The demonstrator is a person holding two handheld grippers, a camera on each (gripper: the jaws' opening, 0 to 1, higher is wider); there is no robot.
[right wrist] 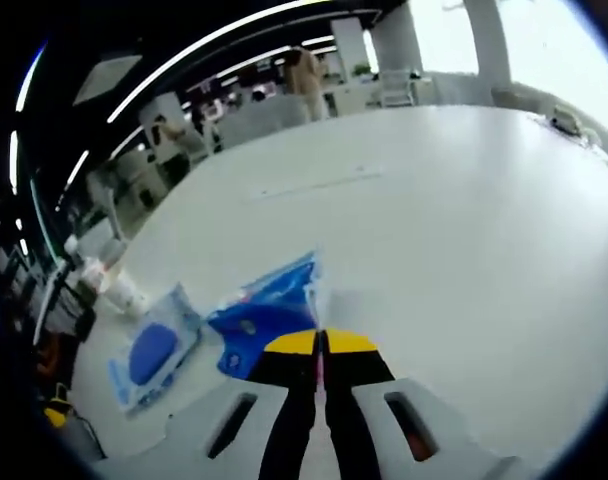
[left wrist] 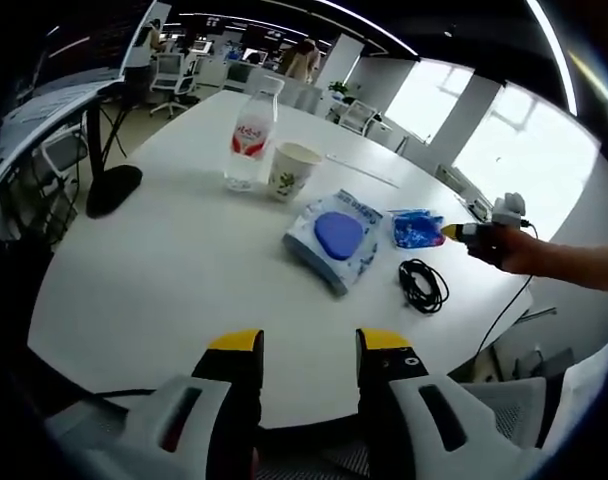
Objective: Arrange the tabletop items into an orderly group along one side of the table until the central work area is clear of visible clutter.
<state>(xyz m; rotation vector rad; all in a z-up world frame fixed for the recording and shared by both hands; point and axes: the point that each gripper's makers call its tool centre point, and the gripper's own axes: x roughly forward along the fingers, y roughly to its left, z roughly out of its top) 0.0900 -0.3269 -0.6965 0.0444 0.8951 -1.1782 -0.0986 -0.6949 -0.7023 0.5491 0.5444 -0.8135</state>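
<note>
Nearest the lens in the left gripper view, the left gripper [left wrist: 309, 345] rises from the bottom edge with its yellow-tipped jaws parted by a clear gap and nothing between them; it hangs over the near edge of the white table [left wrist: 154, 280], apparently waiting its turn.

Going left to right across that view: a dark round stand base [left wrist: 114, 190] sits at the left rim of the table. In the upper middle stands a clear bottle [left wrist: 252, 140] with a red and white label whose writing is too small to read, and just beside it to the right a paper cup [left wrist: 292, 170] printed with a small leafy pattern. These two already look grouped toward the far side. Right of centre lies a wet-wipe pack [left wrist: 334, 240] with a blue oval lid, its print illegible. Further right is a crumpled blue packet [left wrist: 417, 229], and just below it a coiled black cable [left wrist: 422, 285]. At the right edge the right gripper [left wrist: 471, 233] reaches in, held by a person's hand [left wrist: 524, 250].

In the right gripper view, the wet-wipe pack [right wrist: 154, 355] lies lower left, the blue packet [right wrist: 269, 320] at lower centre, and the right gripper [right wrist: 321, 345] has its jaws closed together on the packet's edge, probably to carry it toward the bottle and cup. The centre is not yet cleared.
</note>
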